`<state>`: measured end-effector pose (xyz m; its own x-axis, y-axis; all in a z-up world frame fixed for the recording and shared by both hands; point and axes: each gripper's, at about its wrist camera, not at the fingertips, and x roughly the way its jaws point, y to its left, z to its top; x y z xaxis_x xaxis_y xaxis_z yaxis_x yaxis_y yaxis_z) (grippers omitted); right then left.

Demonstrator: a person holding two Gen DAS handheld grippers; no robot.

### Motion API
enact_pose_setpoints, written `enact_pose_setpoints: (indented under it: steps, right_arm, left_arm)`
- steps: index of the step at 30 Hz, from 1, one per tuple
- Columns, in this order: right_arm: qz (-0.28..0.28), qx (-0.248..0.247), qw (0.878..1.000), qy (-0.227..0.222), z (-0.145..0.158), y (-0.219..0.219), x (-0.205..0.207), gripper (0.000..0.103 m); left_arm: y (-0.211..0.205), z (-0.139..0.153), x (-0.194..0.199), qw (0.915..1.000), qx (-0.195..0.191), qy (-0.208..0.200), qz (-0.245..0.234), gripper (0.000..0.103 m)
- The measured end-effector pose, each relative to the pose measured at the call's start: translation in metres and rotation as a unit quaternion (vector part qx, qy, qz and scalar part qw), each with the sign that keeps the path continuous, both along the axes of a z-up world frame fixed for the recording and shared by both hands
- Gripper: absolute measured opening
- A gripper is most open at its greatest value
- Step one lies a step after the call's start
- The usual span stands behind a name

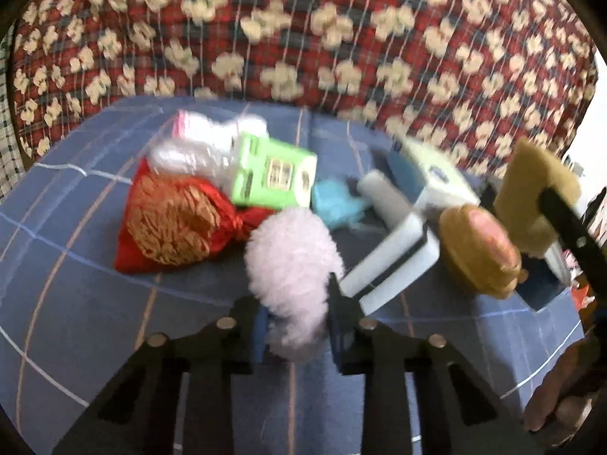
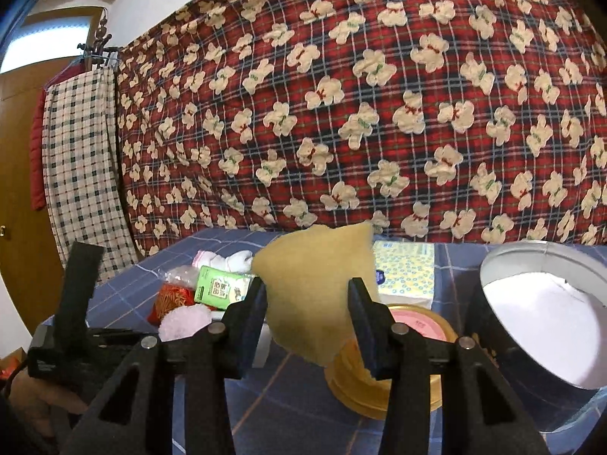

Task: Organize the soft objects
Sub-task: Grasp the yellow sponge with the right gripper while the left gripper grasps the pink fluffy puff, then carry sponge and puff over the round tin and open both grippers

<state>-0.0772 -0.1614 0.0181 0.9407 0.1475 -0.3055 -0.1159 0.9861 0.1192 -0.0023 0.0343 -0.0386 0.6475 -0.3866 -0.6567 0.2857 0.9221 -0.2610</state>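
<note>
The left gripper (image 1: pixel 296 326) is clamping a pale pink puff (image 1: pixel 292 254), its jaws nearly closed on the fluff, low over the blue checked sheet (image 1: pixel 76 303). The right gripper (image 2: pixel 307 303) is pinching a tan sponge (image 2: pixel 315 284) between partly open jaws, holding it clear above a gold tin (image 2: pixel 379 390). A round bin (image 2: pixel 542 314) is lying tilted just beside that tin. A red pouch (image 1: pixel 170 223) and a green pack (image 1: pixel 273 174) are lying near the puff.
</note>
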Motion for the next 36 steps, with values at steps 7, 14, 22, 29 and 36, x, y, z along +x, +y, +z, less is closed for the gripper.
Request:
enact_pose_setpoints:
  steps: [7,14,22,29,36]
  right_arm:
    - [-0.018,-0.004,0.999,-0.032,0.006,-0.007,-0.011,0.046]
    - [-0.07,-0.007,0.995,-0.075,0.015,-0.027,-0.028,0.046]
    - [-0.156,-0.029,0.981,-0.11,0.021,-0.073,-0.048,0.046]
    - [-0.252,-0.04,0.961,-0.105,0.018,-0.143,-0.066,0.046]
    - [-0.312,-0.055,0.946,-0.066,0.012,-0.203,-0.069,0.046]
  left_arm:
    - [0.005,0.018,-0.013,0.9981,-0.001,-0.058,0.018,0.021]
    - [0.004,0.052,-0.032,0.9877,-0.01,-0.152,0.036,0.021]
    - [-0.033,0.081,-0.044,0.9766,-0.026,-0.213,-0.015,0.021]
    - [-0.102,0.087,-0.048,0.97,-0.042,-0.224,-0.086,0.021]
    - [-0.188,0.091,-0.061,0.9578,-0.049,-0.231,-0.163,0.021]
